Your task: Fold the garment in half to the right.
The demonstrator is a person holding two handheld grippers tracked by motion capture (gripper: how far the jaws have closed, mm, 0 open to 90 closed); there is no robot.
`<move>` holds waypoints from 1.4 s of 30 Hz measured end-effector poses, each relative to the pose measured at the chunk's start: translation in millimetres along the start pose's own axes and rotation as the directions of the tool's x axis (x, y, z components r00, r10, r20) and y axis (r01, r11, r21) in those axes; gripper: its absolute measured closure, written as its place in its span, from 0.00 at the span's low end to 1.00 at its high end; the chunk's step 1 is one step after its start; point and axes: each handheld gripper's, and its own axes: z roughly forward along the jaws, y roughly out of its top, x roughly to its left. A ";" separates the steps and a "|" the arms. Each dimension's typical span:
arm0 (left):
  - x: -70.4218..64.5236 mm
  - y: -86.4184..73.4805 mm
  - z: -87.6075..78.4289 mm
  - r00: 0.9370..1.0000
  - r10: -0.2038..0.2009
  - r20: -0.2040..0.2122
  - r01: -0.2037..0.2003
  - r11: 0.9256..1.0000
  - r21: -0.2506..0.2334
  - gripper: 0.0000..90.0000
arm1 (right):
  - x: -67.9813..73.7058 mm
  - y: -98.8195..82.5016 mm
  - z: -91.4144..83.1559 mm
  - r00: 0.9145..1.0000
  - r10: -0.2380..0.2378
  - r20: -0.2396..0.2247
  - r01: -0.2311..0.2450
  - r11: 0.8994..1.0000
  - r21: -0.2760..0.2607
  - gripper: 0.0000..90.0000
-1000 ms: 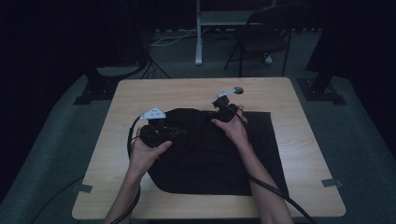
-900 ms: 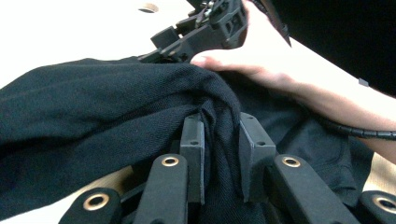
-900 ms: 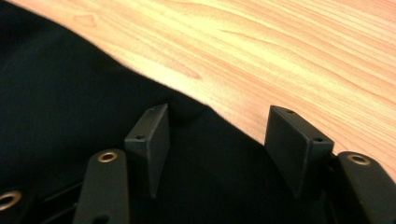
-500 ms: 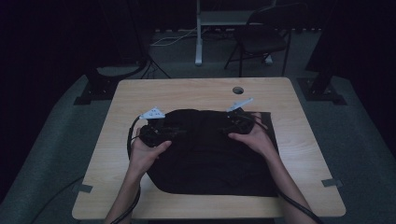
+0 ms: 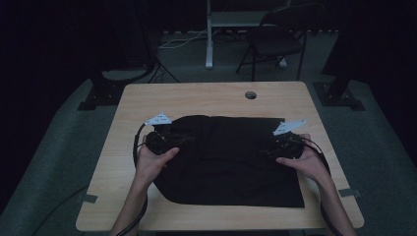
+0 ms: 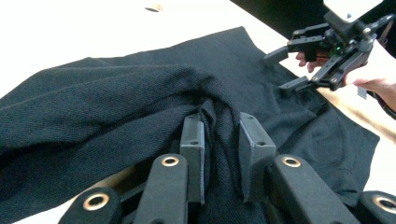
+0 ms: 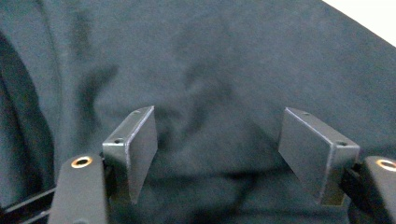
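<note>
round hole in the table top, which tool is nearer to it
Right. The right tool sits near the black cloth's right edge, just below the hole; the left tool grips the cloth's left side, farther across.

Light wooden bench [image 5: 206,98] with round hole near far edge; black cloth [image 5: 231,162] spread across its middle.

One black knitted cloth [image 5: 231,157], one light wooden counter [image 5: 196,98], two black grippers, one dark folding chair [image 5: 273,42].
</note>
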 end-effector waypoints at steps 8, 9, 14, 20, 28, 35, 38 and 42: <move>1.1 -0.1 0.1 1.000 -0.005 0.005 0.005 1.000 0.000 0.84 | -8.9 -13.3 3.1 0.999 0.015 -0.030 -0.014 1.000 0.024 0.30; 1.3 0.0 -0.1 1.000 -0.006 0.005 0.006 1.000 0.001 0.84 | -9.8 -14.4 4.3 0.999 0.023 -0.040 -0.023 1.000 0.017 0.30; 2.1 0.2 -0.8 1.000 -0.008 0.008 0.008 1.000 -0.002 0.84 | -10.8 -17.9 5.0 0.998 0.040 -0.052 -0.041 0.999 -0.010 0.31; -0.1 3.0 -4.3 1.000 0.000 0.017 0.000 1.000 -0.012 0.84 | -6.6 -18.4 6.7 0.998 0.040 -0.039 -0.041 0.999 -0.026 0.31; -6.8 8.1 -3.6 0.999 0.022 0.034 -0.022 1.000 -0.010 0.84 | 6.7 -13.5 12.7 0.999 0.015 -0.048 -0.017 0.999 -0.040 0.35; -14.9 14.5 -5.4 0.996 0.029 0.084 -0.027 0.999 -0.027 0.84 | 24.8 -5.8 21.4 0.998 -0.011 -0.066 0.007 0.999 -0.053 0.36; -17.9 16.8 -5.0 0.995 0.035 0.094 -0.032 0.999 -0.028 0.84 | 29.5 -2.8 24.2 0.997 -0.024 -0.074 0.020 0.998 -0.054 0.36; -24.7 22.2 0.1 0.993 0.054 0.108 -0.052 0.998 -0.019 0.84 | 41.3 3.5 31.0 0.995 -0.037 -0.091 0.031 0.998 -0.061 0.37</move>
